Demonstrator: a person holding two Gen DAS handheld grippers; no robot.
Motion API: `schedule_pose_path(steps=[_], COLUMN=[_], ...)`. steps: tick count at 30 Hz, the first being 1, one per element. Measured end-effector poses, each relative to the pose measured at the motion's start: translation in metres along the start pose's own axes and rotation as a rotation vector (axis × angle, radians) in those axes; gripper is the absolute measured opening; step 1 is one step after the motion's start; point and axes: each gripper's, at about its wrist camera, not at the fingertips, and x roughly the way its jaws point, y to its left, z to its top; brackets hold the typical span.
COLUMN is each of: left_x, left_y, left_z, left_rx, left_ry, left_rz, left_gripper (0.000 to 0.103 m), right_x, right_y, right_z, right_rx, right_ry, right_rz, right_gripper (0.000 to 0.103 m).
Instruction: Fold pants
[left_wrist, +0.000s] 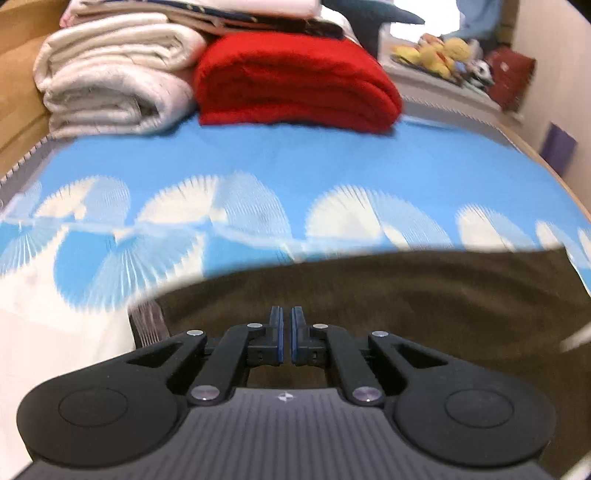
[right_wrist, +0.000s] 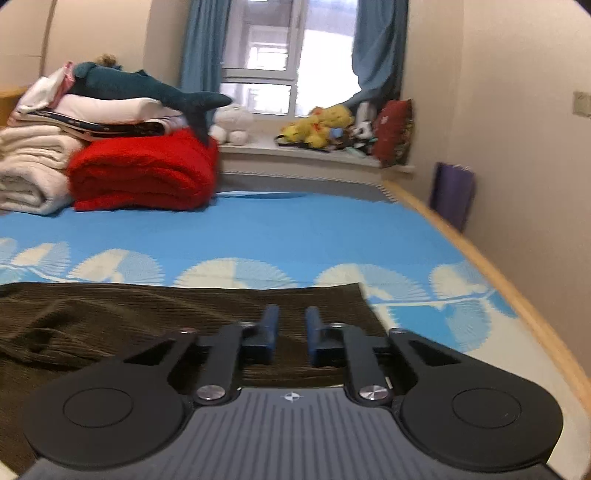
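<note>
The left tool (left_wrist: 287, 334) has its blue pads nearly together with nothing visibly between them, above the dark brown pants (left_wrist: 406, 295) spread on the blue-patterned bed (left_wrist: 258, 166); the right tool (right_wrist: 291, 334) shows a narrow gap, empty, over the pants (right_wrist: 110, 314) near their right edge. Only the right view shows the window (right_wrist: 273, 55) and the plush shark (right_wrist: 140, 86) atop the red blanket (right_wrist: 147, 173)
</note>
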Motion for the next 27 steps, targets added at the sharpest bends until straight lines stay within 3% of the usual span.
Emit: schedule_pose_path(steps=[3,6,7,10,12,14,16,20,22,24,26,27], left_x=[0.033,0.077,0.09,0.121,0.136,0.144,0.15,0.162,0.169,0.174,0.174,0.171], left_y=[0.014,0.037,0.045,0.061,0.064,0.064,0.057,0.05,0.051,0.053,0.05,0.045], left_z=[0.018,0.019,0.015,0.0,0.0,0.001,-0.002,-0.011,-0.014,-0.015,-0.016,-0.017], left_rx=[0.047,0.019,-0.014,-0.083,-0.086,-0.053,0.028,0.19,0.209,0.207,0.215,0.245], left_ry=[-0.077,-0.047,-0.036,0.018,0.03,0.024,0.03,0.026,0.039,0.052,0.059,0.052], left_rz=[0.085,0.12,0.117,0.127,0.13,0.101,0.102,0.114,0.105,0.097,0.057,0.054], left_gripper=[0.005,0.009,0.014,0.045,0.048,0.064,0.07,0.071,0.07,0.062,0.024,0.019], right_x=[0.009,0.019,0.022,0.03,0.034,0.042,0.051,0.057,0.059,0.061,0.062,0.062], right_y=[0.012,0.023,0.025,0.027,0.026,0.024,0.022,0.015,0.013,0.011,0.011,0.011], right_z=[0.0,0.001,0.002,0.004,0.005,0.004,0.003,0.005,0.004,0.003,0.001,0.0], right_rx=[-0.054,-0.104,-0.109,-0.095,-0.097,-0.104,-0.108,-0.074,-0.079,-0.077,-0.086,-0.088], right_ry=[0.027,0.051,0.055,0.076,0.084,0.099,0.127,0.121,0.12,0.128,0.137,0.137], right_rz=[0.032,0.044,0.041,0.041,0.03,0.02,0.003,-0.021,-0.036,-0.037,-0.044,-0.047], right_gripper=[0.01,0.01,0.01,0.01,0.01,0.01,0.01,0.01,0.01,0.01,0.01,0.01])
